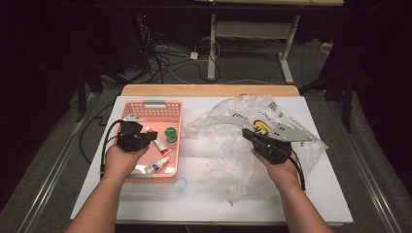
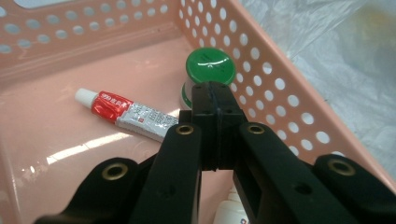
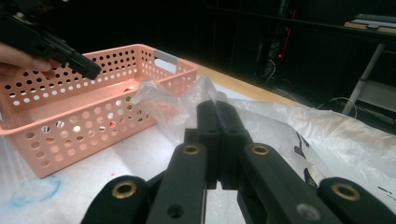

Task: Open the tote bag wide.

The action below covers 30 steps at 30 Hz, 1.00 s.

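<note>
So the left gripper (image 2: 215,93) is hanging inside the pink perforated basket (image 1: 145,108), jaws pressed flat together with nothing caught between them. Right past its tips sits a small jar with a green lid (image 2: 209,66), tucked against the basket's holed side wall. Just beside that, lying flat on the basket floor, is a red and silver tube with a white cap (image 2: 126,113), and a little white bottle (image 1: 156,166) lies nearer the person's end of the basket.

Over on the other side, the right gripper (image 3: 218,114) is clamped on a fold of the crumpled clear plastic bag (image 1: 228,145), jaws fully together with the film pinched in there. The bag sprawls over the white table cover (image 1: 330,194), touching the basket's right side
</note>
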### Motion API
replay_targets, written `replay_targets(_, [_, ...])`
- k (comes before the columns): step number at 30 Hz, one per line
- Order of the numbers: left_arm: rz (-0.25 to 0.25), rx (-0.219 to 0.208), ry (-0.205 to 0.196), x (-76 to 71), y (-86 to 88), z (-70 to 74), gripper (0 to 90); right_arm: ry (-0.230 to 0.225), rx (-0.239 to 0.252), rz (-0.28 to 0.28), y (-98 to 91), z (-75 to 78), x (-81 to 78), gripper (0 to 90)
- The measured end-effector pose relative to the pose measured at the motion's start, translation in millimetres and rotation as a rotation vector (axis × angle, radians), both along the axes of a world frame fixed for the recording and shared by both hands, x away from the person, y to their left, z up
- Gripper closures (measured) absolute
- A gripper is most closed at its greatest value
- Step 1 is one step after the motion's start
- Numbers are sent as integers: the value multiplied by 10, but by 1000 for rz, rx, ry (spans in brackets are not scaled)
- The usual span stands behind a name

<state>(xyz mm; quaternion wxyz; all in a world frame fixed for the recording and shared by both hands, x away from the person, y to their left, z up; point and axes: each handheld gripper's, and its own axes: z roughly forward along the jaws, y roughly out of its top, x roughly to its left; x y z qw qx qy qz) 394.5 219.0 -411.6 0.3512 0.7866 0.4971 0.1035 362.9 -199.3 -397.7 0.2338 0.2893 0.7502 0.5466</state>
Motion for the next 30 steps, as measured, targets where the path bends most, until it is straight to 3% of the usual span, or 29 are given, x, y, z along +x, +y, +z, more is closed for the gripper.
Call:
replay_targets(3, [2,14,46,93,-39,-46,878,0,1,-1,-6,-2,6,900])
replay_targets(7, [42,14,107,210,-50,-141,878,0,0,0,-10,-4,6,900])
replay_targets(15, [29,103,197,369,-164,-306,878,0,3,5,-10,-4,3,900])
replay_targets(22, [-41,92,213,343,-191,-303,878,3,5,3,-29,-8,9,900])
replay_targets(26, [-87,119,236,347,-256,-344,878,7,4,6,-12,-18,12,900])
replay_targets(30, [-128,119,255,373,-332,-378,878,4,3,7,-10,-14,8,900])
